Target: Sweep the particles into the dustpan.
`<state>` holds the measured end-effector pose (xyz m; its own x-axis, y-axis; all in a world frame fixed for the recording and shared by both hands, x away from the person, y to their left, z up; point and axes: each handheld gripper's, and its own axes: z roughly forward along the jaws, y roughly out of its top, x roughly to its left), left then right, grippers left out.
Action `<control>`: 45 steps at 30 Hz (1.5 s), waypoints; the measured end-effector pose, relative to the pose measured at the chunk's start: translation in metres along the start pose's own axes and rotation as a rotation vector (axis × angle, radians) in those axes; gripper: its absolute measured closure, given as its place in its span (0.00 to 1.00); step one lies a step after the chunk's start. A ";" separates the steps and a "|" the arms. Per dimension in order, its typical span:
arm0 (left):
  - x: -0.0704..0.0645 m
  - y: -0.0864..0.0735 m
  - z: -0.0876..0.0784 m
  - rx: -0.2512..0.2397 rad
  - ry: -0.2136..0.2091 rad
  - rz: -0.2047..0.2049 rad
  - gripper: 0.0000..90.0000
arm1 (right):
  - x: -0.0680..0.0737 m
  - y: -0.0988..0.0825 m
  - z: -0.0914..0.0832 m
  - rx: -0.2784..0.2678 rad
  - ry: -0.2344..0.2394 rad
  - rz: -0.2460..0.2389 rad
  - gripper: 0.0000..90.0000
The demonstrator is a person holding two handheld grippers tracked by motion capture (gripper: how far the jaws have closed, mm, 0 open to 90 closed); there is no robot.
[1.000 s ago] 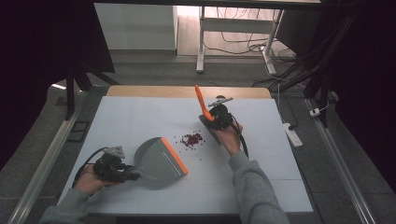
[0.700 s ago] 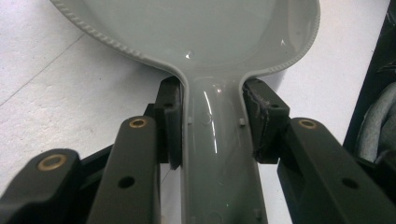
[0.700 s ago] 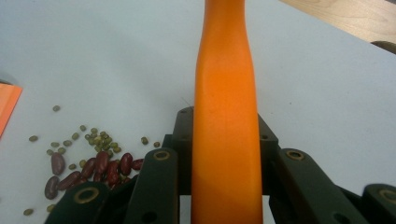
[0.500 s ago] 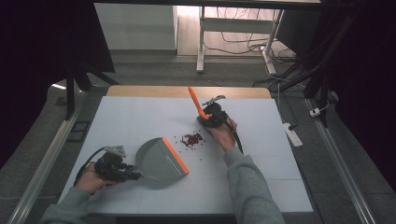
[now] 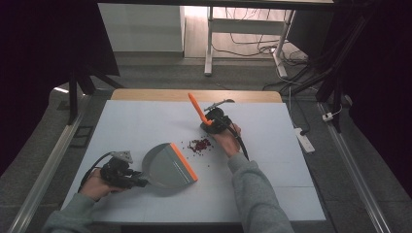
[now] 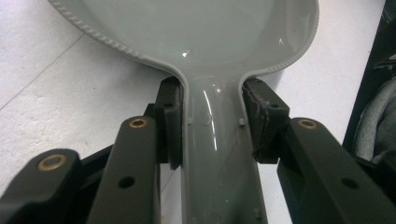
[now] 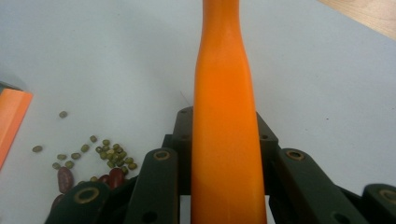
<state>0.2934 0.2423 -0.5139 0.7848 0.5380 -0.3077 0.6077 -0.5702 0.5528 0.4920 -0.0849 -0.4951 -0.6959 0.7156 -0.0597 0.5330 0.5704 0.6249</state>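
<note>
The grey dustpan (image 5: 167, 167), with nothing seen lying in it, is being pinched at its handle by the left gripper (image 5: 138, 182). An orange brush handle (image 5: 197, 108) is being clamped by the right gripper (image 5: 210, 122) just beyond the beans (image 5: 199, 144), which are lying near the pan's orange lip. Open room is being left around them on the pale table (image 5: 272, 165).

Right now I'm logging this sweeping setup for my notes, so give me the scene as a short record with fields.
left hand-held gripper: shut on the grey dustpan's handle
dustpan: lies on the table, orange lip toward the beans
right hand-held gripper: shut on the orange brush handle
brush handle: tilted, rising above the table
beans: red and green pile between dustpan lip and right hand-held gripper, none in the pan
table: pale top
</note>
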 end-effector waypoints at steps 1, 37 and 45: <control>0.000 0.000 0.000 0.000 0.000 -0.001 0.68 | 0.001 0.000 0.000 0.000 0.000 -0.005 0.79; 0.000 0.002 0.002 0.003 -0.003 -0.007 0.68 | 0.054 -0.002 0.000 -0.020 0.126 -0.084 0.79; 0.000 0.002 0.002 0.002 -0.002 -0.007 0.68 | 0.062 -0.003 -0.001 -0.023 0.147 -0.091 0.79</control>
<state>0.2948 0.2402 -0.5146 0.7805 0.5411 -0.3131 0.6137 -0.5677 0.5487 0.4464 -0.0427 -0.5002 -0.8047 0.5936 -0.0036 0.4543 0.6197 0.6400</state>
